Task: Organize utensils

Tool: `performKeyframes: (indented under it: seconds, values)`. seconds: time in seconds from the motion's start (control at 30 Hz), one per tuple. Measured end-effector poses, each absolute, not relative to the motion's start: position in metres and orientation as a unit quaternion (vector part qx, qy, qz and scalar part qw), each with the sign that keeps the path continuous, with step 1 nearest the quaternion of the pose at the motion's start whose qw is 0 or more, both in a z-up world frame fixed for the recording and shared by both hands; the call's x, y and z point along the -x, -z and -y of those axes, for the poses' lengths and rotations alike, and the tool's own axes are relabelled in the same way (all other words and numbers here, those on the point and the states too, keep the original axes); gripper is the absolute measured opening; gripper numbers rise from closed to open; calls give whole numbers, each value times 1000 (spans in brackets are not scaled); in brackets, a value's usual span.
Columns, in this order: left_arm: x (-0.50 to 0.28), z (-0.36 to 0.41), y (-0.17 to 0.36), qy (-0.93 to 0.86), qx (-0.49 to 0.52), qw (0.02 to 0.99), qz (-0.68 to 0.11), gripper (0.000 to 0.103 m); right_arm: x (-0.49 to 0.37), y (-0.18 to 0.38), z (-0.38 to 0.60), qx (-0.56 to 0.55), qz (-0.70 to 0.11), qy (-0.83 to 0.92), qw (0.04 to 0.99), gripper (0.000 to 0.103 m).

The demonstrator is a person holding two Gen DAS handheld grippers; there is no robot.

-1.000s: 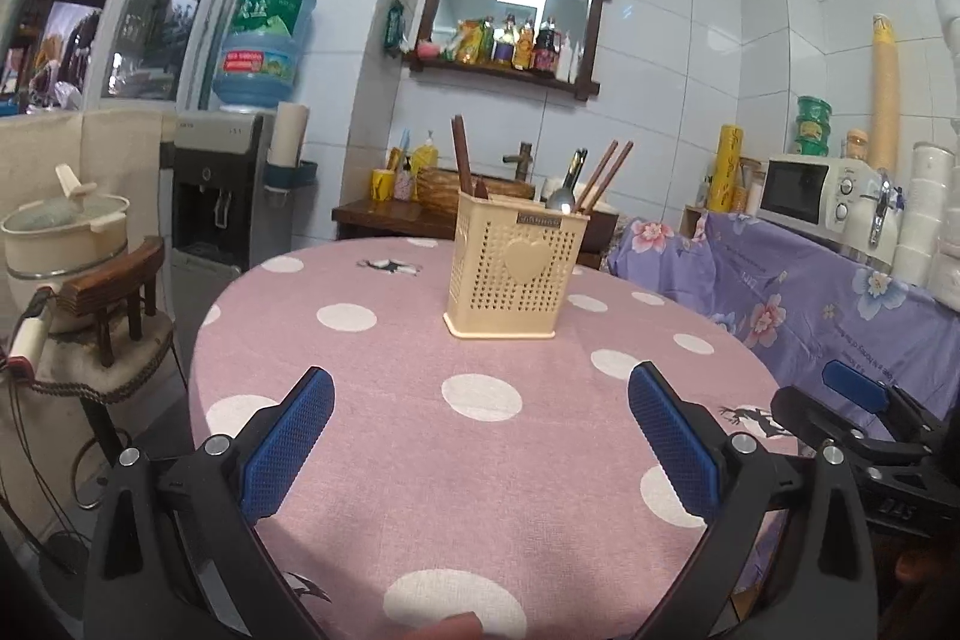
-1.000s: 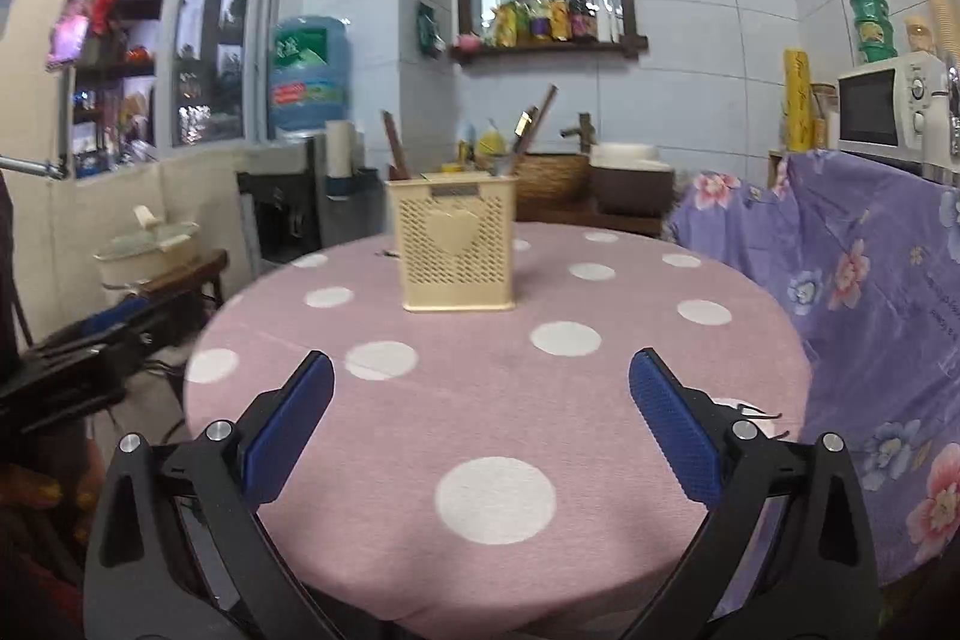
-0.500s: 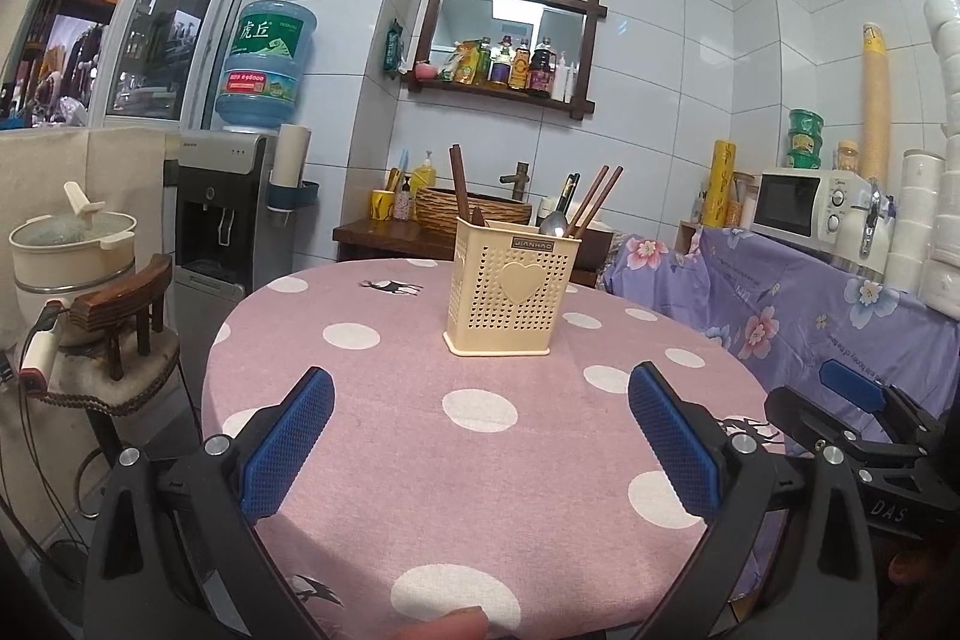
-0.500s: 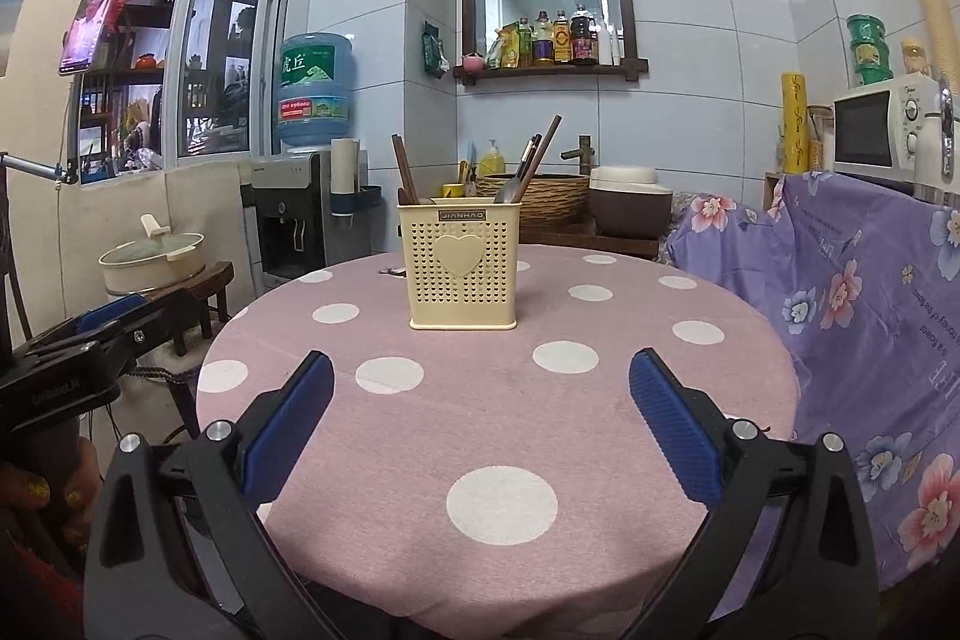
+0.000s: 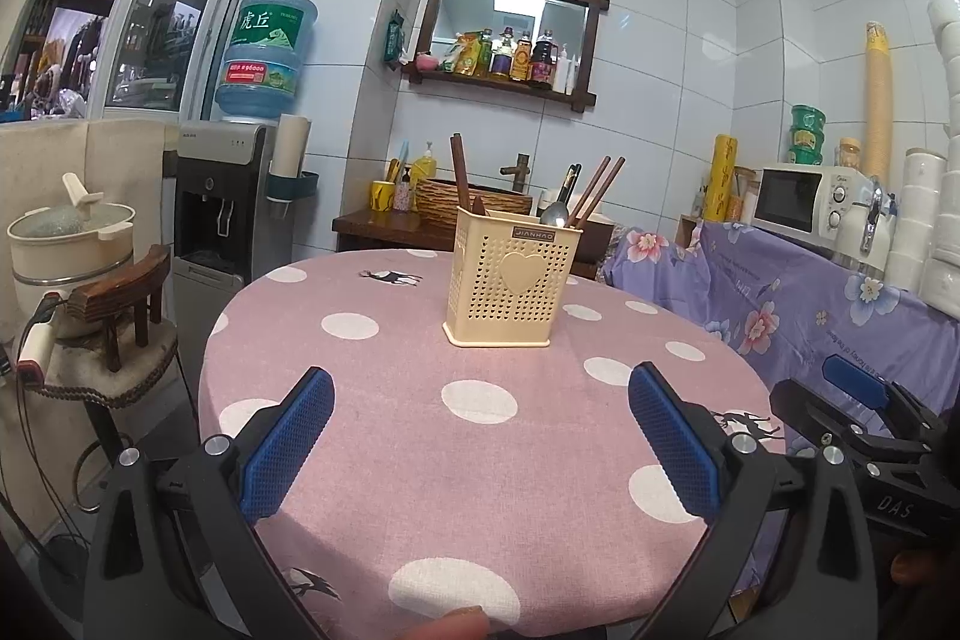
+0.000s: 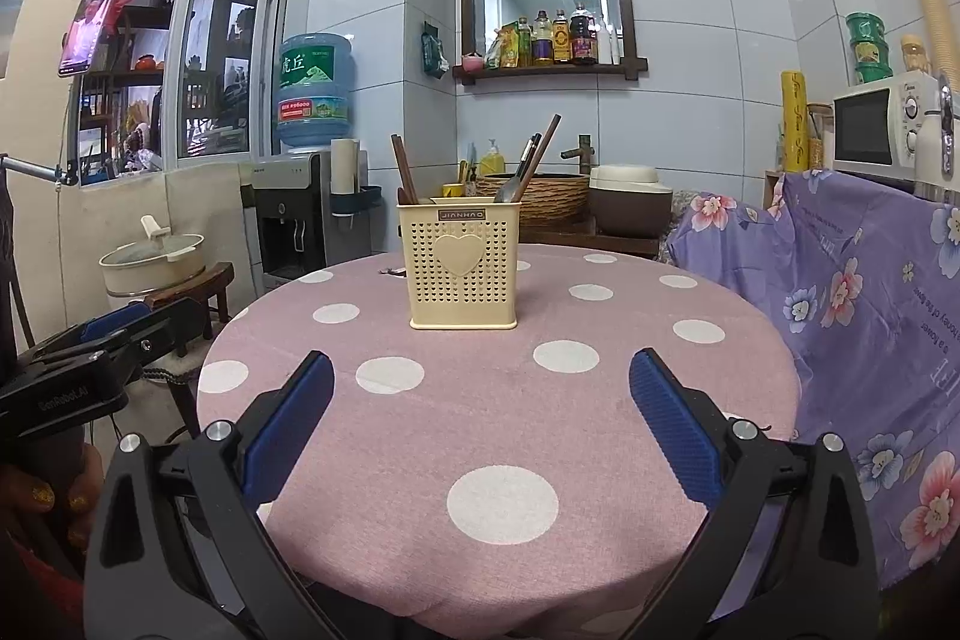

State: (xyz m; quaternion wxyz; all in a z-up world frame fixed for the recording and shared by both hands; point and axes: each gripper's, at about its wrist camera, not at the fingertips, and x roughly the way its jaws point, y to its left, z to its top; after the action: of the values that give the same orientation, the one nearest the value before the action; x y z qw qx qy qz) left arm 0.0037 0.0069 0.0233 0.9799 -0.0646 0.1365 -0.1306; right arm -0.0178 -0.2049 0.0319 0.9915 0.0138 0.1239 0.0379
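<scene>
A cream perforated utensil holder (image 5: pixel 507 277) (image 6: pixel 462 270) with a heart on its front stands upright on the round pink polka-dot table (image 5: pixel 420 460) (image 6: pixel 516 418). Brown chopsticks (image 5: pixel 594 187) (image 6: pixel 540 148), a metal spoon (image 5: pixel 555 214) and a dark wooden handle (image 5: pixel 461 175) (image 6: pixel 403 169) stick out of it. My left gripper (image 5: pixel 480 436) is open near the table's front edge, well short of the holder, with nothing between its fingers. My right gripper (image 6: pixel 480 424) is likewise open and holds nothing. Each gripper shows at the edge of the other's view.
A stool with a white pot (image 5: pixel 66 238) stands left of the table, beside a water dispenser (image 5: pixel 222 202). A purple floral cloth (image 5: pixel 810 298) (image 6: pixel 870 310) covers furniture on the right, under a microwave (image 5: pixel 804 202). A dark side table with a wicker basket (image 6: pixel 540 196) stands behind.
Both grippers have drawn back and tilted upward from the table, so the holder sits smaller and lower in view. Both stay open and nothing on the table has moved.
</scene>
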Motion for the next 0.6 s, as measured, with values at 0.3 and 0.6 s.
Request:
performKeyframes:
  seconds: [0.3,0.6]
  values:
    - [-5,-5,-22,127,61,980,-141,98,15,-29,207,-22,-130,-41,990,98]
    - [-5,-5,-21,126,59,980,-143,98,15,-29,207,-22,-132,-41,990,98]
